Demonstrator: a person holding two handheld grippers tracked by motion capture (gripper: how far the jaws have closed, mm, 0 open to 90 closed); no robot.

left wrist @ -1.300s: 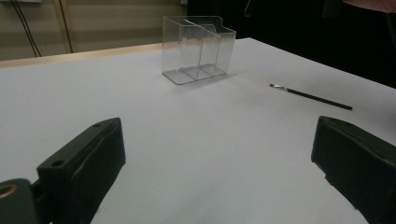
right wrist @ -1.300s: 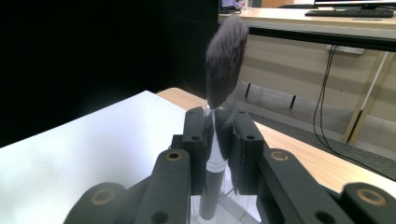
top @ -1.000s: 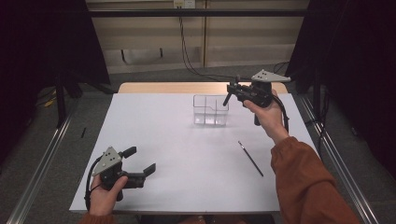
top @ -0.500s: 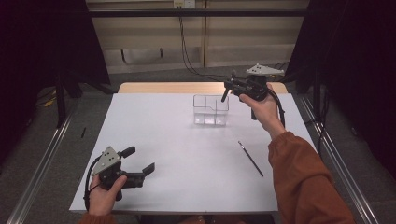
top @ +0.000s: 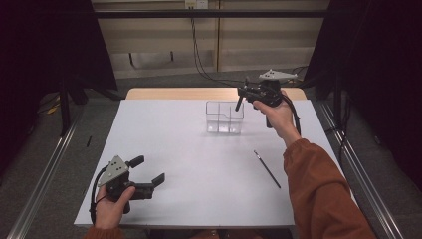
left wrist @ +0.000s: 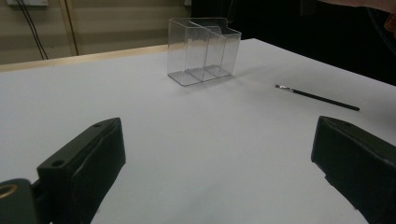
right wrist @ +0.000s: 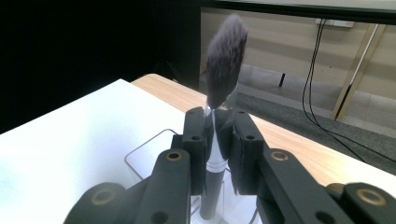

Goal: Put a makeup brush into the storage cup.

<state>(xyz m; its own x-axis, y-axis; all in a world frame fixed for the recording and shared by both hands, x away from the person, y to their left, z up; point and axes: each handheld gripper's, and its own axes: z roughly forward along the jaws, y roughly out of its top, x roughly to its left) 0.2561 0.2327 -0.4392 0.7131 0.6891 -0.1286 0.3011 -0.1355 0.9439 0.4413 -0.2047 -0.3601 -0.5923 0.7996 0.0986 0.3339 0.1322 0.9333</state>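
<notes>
You won't find any readable text, label, brand, number or sign here: not on either tool, not on the clear organizer (top: 225, 117), not on the brushes, and not on the white surface (top: 199, 164).

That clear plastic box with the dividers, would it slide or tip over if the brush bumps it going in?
Probably it slides rather than tips: the clear organizer looks thin-walled and empty, so light, and it stands on a smooth white table. Its base looks broad for its height. The right gripper holds the makeup brush upright above it.
</notes>
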